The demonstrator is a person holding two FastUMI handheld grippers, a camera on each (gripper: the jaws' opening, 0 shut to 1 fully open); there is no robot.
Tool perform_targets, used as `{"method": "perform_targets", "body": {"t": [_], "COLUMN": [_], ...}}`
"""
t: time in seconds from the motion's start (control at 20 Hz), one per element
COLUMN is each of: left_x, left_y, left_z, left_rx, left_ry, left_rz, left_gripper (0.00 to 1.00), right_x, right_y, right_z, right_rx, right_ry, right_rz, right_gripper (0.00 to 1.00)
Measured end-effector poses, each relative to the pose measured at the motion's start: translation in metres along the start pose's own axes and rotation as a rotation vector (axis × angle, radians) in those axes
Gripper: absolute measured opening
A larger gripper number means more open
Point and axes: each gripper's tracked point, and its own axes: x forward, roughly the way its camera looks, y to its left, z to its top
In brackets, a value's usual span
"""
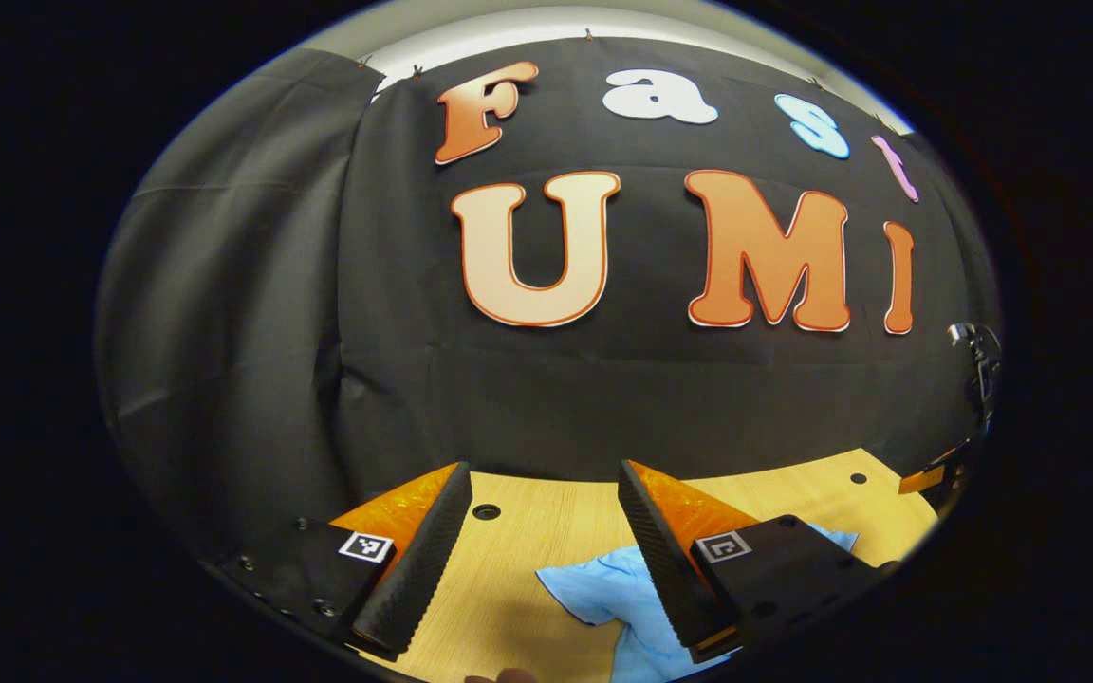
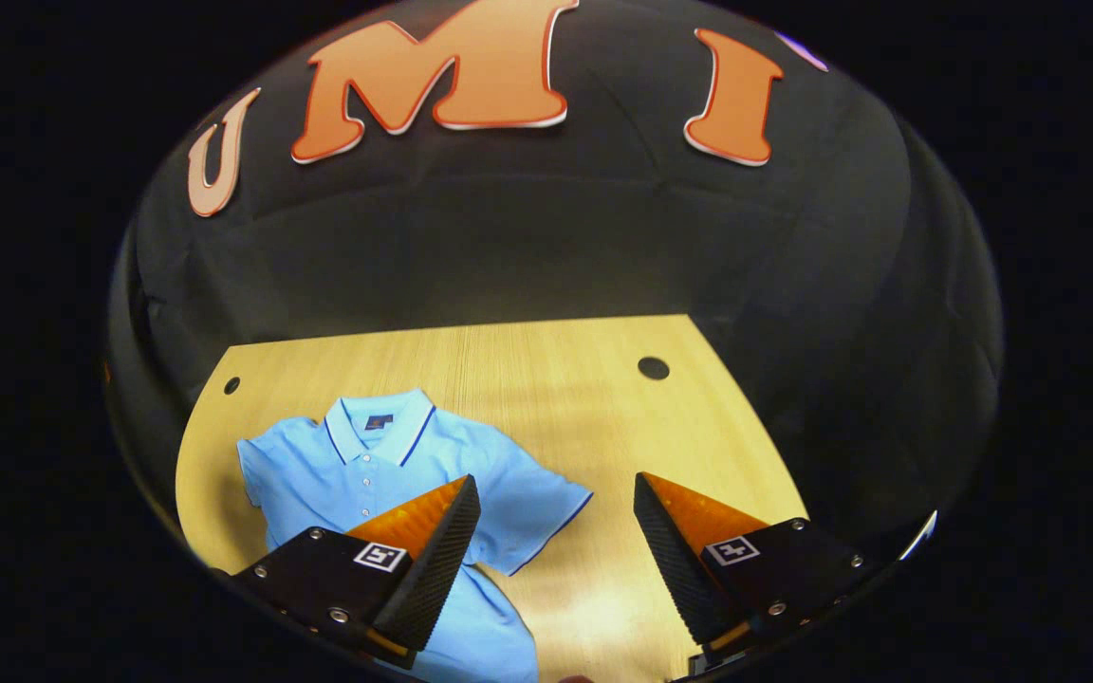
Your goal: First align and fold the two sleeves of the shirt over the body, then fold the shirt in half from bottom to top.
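— On the table (image 2: 546, 379), where does the shirt (image 2: 385, 474) lie?
— Flat, collar toward the wall, both sleeves spread out from the body.
— And the tongs?
— Left tongs (image 1: 542, 555) released above a sleeve; right tongs (image 2: 556, 550) released, hovering beside the shirt's other sleeve.

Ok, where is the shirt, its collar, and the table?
shirt (image 2: 385, 474): right gripper view, on the chest.
collar (image 2: 349, 429): right gripper view, on its left flap.
table (image 2: 546, 379): right gripper view, on bare wood beyond the shirt.
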Motion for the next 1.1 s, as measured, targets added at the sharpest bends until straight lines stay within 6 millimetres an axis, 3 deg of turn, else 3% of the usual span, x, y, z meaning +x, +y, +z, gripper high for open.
{"method": "perform_targets", "body": {"t": [0.15,0.55,0.85,1.1], "left_x": [0.007,0.023,0.034,0.043], "left_y": [0.024,0.076,0.091,0.092], "left_z": [-0.011,-0.039,-0.048,-0.058], "left_rx": [-0.023,-0.039,-0.017,-0.017], "left_ry": [0.027,0.086,0.107,0.135], "left_rz": [0.031,0.12,0.139,0.138], "left_gripper": [1.0,1.0,1.0,1.0], "right_x": [0.032,0.091,0.12,0.128], "right_y": [0.003,0.003,-0.004,-0.005], "right_z": [-0.018,-0.064,-0.095,-0.111], "right_rx": [-0.029,-0.028,-0.042,-0.027], "right_ry": [0.091,0.302,0.4,0.448], "right_rz": [-0.026,-0.094,-0.145,-0.151], "right_gripper": [0.98,0.99,1.0,1.0]}}
